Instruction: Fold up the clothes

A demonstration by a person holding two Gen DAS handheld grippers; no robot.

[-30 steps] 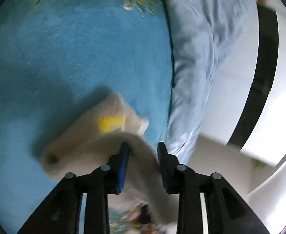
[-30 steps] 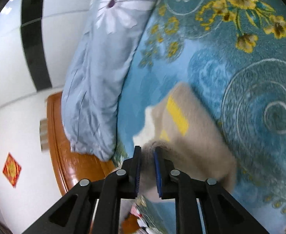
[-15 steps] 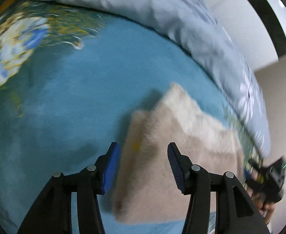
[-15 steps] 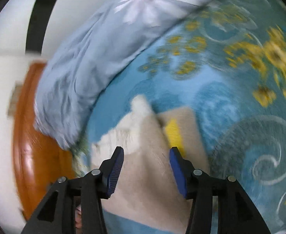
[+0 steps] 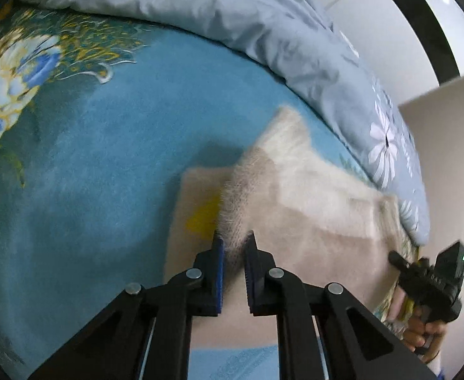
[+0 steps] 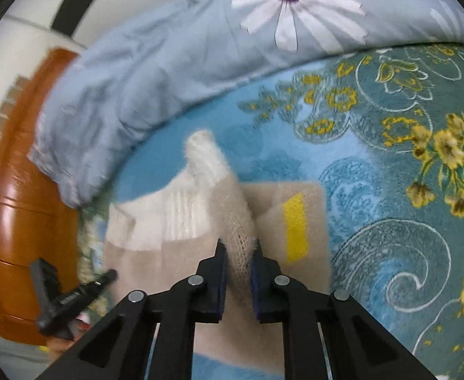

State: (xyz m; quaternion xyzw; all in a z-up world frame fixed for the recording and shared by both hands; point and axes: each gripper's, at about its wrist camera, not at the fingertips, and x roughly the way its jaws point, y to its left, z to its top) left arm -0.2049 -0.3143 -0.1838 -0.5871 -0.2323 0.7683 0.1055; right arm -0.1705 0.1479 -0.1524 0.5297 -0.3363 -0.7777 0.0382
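A fuzzy beige sweater (image 5: 311,209) with a yellow stripe (image 5: 202,218) and a cream ribbed part (image 6: 181,215) lies partly folded on the blue flowered blanket (image 5: 105,158). My left gripper (image 5: 233,240) is closing its jaws on a raised ridge of the sweater's fabric, which sits pinched between the blue pads. In the right wrist view my right gripper (image 6: 239,247) is closing the same way on a ridge of sweater (image 6: 241,221) beside the yellow stripe (image 6: 295,228). Each view shows the other gripper at the sweater's far edge, the right gripper (image 5: 428,278) held by a hand.
A pale blue quilt (image 5: 263,25) with white daisies is bunched along the far side of the blanket (image 6: 390,190). An orange wooden bed frame (image 6: 20,221) and white walls lie beyond the quilt (image 6: 200,47).
Both grippers let go of the sweater and opened, rolling upright. Their jaws have since come together on a fold of the sweater, which now lies flatter on the blanket.
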